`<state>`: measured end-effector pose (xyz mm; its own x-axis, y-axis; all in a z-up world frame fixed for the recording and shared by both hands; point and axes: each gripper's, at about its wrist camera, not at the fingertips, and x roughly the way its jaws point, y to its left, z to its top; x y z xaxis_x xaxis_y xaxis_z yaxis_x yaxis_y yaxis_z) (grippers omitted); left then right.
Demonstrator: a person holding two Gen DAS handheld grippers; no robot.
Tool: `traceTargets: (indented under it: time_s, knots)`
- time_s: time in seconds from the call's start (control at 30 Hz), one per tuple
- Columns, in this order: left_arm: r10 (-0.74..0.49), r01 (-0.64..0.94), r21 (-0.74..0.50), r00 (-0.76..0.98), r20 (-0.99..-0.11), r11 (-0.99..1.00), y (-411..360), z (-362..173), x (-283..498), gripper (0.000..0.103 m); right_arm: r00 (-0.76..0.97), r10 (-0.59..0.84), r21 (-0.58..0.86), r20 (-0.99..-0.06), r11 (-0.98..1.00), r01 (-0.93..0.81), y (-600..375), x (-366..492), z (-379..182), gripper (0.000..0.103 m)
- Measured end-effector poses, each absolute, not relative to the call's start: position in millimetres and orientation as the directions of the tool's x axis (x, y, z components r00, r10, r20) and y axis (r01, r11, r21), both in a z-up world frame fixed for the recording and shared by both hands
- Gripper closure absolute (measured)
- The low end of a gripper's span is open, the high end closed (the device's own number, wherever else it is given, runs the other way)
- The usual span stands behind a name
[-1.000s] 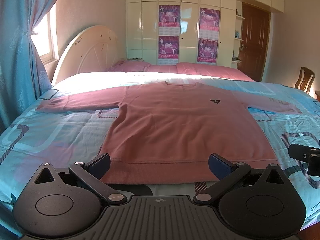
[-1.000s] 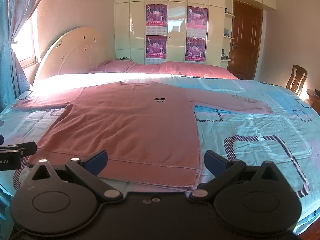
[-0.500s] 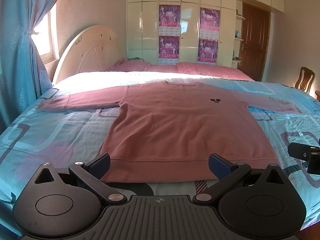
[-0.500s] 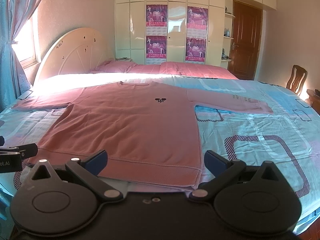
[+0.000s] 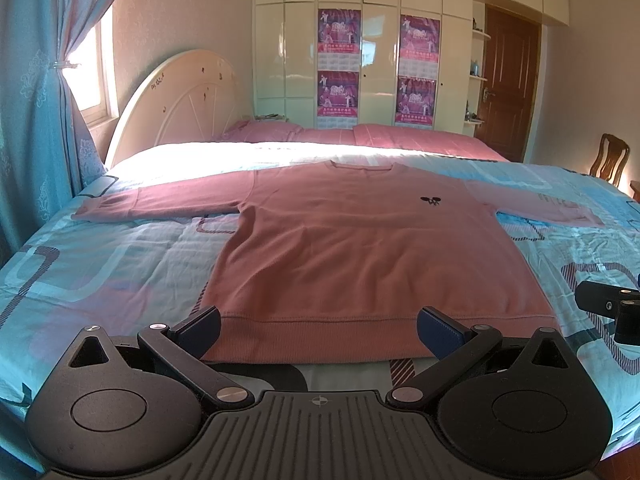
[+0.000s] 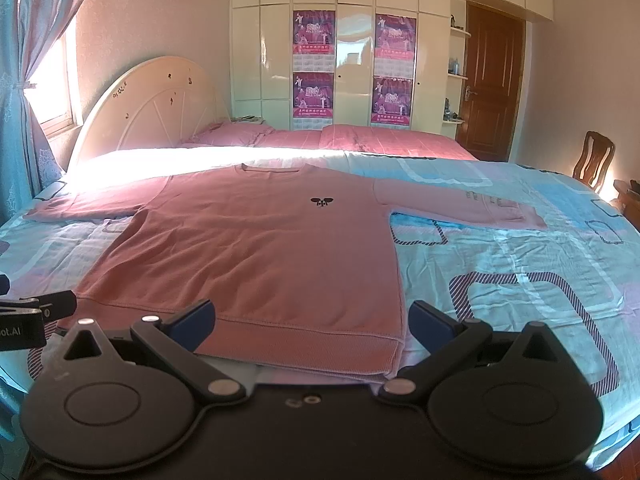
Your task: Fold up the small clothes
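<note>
A pink long-sleeved sweatshirt [image 5: 360,248] [image 6: 256,248] lies flat and face up on the bed, both sleeves spread out sideways, a small black emblem on its chest. My left gripper [image 5: 318,326] is open just in front of the ribbed hem, its blue pads wide apart with nothing between them. My right gripper [image 6: 310,320] is also open, hovering over the hem's right corner, empty. Each gripper shows at the edge of the other's view.
The bed [image 5: 100,272] has a blue patterned cover, pink pillows [image 5: 260,130] at the far end and a cream headboard [image 5: 176,100]. A blue curtain [image 5: 36,100] hangs at the left. A wooden chair [image 6: 594,160] and a door [image 6: 494,80] stand at the right.
</note>
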<state>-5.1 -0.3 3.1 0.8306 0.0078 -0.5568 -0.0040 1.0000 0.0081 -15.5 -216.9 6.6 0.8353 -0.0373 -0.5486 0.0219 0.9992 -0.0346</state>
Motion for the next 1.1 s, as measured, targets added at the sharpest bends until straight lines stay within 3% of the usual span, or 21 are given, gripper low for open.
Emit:
traceTargets:
  time_s: [1.1]
  knots:
    - [0.012,-0.003,0.016,0.827,-0.562,1.0,0.6,-0.2,-7.8,0.0,0.836,-0.034,-0.031,-0.547,0.999,0.02,-217.1,-16.1,7.6,0.001]
